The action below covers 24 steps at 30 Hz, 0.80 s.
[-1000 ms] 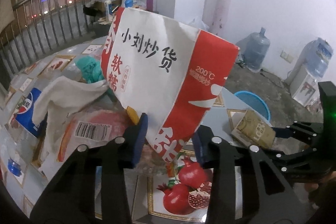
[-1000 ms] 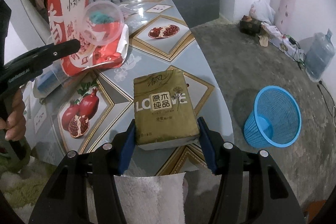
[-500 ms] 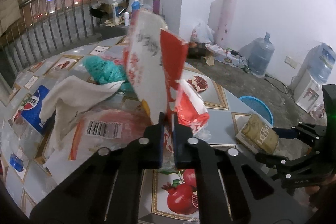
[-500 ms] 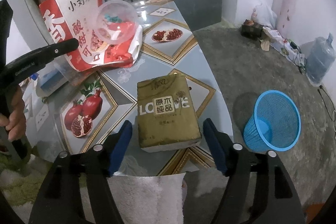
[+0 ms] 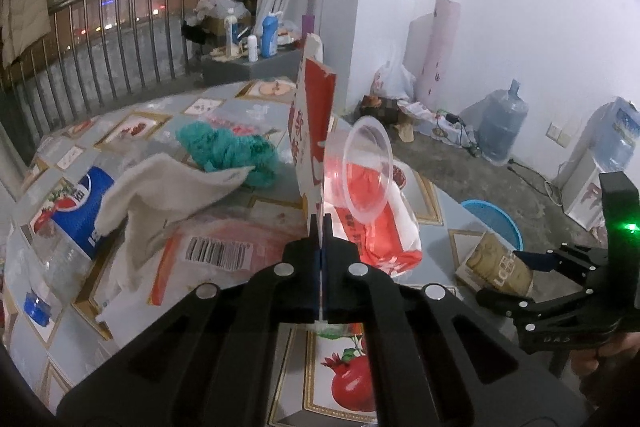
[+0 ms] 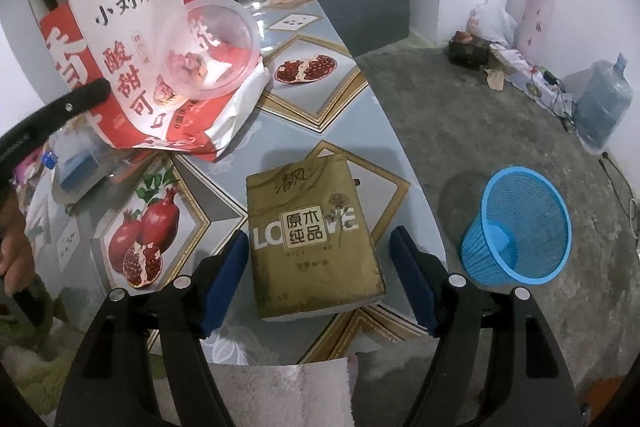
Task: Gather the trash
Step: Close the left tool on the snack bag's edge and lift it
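in the left wrist view, a counter (image 5: pixel 430 205) tiled with pomegranate pictures is seen before a white wall and a railing. the left hand-held gripper (image 5: pixel 321 227) is clamped on the edge of a red and white snack bag (image 5: pixel 312 115); a second ago its jaws were apart.

in the right wrist view, the right hand-held gripper (image 6: pixel 320 267) is held open around a gold tissue pack (image 6: pixel 312 239) lying on the counter, untouched. its jaws are wider than before. a blue basket (image 6: pixel 516 227) is seen on the concrete floor.

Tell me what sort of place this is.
Probably a lived-in home's enclosed balcony or utility corner: a metal railing with city lights behind, a cluttered table with a pomegranate-print cover, big water jugs on bare concrete floor.
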Available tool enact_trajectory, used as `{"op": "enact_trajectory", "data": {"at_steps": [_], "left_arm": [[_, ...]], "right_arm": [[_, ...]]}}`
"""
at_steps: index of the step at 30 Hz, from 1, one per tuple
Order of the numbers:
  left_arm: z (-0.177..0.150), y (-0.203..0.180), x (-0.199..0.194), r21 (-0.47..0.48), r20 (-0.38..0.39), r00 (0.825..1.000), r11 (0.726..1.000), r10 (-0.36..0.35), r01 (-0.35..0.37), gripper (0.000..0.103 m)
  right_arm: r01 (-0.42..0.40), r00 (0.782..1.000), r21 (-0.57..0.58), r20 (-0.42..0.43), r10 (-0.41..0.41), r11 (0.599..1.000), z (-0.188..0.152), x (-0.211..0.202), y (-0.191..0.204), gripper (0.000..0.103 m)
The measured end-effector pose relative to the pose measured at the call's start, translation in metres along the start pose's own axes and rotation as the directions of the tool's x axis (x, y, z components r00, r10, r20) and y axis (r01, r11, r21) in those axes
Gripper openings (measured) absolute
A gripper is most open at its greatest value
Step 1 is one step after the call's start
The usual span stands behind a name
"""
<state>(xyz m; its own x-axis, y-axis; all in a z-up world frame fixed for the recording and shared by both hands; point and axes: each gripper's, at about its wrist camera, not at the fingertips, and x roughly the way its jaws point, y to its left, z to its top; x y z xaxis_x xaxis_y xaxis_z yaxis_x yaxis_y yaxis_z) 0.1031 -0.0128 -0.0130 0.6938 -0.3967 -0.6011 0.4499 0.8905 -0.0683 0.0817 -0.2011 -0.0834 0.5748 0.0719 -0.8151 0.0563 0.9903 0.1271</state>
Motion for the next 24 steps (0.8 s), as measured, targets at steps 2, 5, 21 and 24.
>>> {"op": "enact_trajectory", "data": {"at_steps": [2, 5, 21, 24], "left_arm": [[0.001, 0.000, -0.003, 0.008, 0.020, 1.000, 1.000, -0.001, 0.000, 0.000], [0.005, -0.004, -0.008, 0.037, 0.040, 0.999, 0.999, 0.011, -0.013, 0.000], [0.020, 0.011, -0.057, 0.166, 0.066, 0.985, 0.972, 0.159, -0.168, 0.000], [0.028, 0.023, -0.075, 0.168, 0.092, 0.979, 0.966, 0.184, -0.198, 0.000]], "right_arm": [[0.003, 1.000, -0.002, 0.000, -0.003, 1.000, 0.000, -0.001, 0.000, 0.065], [-0.003, 1.000, 0.003, -0.002, 0.003, 1.000, -0.002, -0.001, 0.000, 0.059], [-0.007, 1.000, -0.002, 0.001, 0.007, 1.000, -0.003, -0.004, 0.001, 0.057], [-0.009, 1.000, -0.001, 0.002, 0.009, 1.000, -0.003, -0.003, 0.002, 0.057]]}}
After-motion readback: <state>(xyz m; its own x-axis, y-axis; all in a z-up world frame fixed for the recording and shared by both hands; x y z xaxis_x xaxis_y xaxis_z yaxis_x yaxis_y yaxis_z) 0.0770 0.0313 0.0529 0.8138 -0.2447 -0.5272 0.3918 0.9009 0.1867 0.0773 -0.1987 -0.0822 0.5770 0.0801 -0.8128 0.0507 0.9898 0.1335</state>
